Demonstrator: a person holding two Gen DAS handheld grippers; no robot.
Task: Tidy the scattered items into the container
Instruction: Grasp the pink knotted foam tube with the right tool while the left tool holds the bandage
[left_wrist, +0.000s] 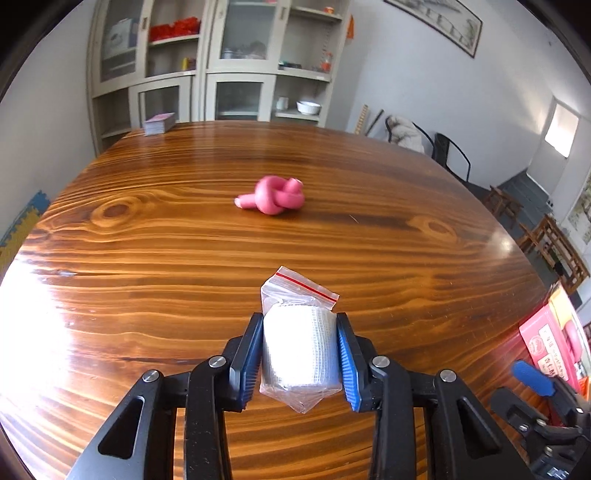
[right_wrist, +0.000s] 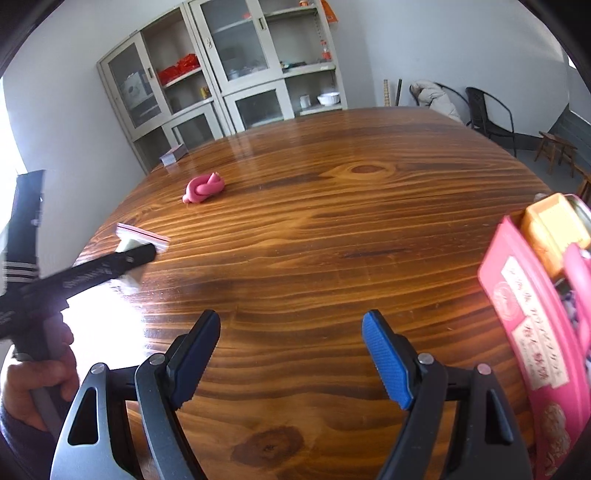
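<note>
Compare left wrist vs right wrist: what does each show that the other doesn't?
Left wrist only: the left gripper seen head-on, fingers clamped on the bagged white roll; a framed picture on the wall.
Right wrist only: the right gripper open over bare wood; the hand holding the left tool.
Both: pink knotted toy, pink container, card stack, wooden table, cabinets.

Black grippers (left_wrist: 300, 354) with blue ribbed pads (right_wrist: 388, 360) and silver screws (left_wrist: 379, 361).

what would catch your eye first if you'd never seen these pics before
The left gripper is clamped on a white gauze roll in a clear red-striped zip bag, low and centre. Beyond it a knotted pink rubbery toy lies alone on the glossy wooden table. A pink box stands at the right edge.
</note>
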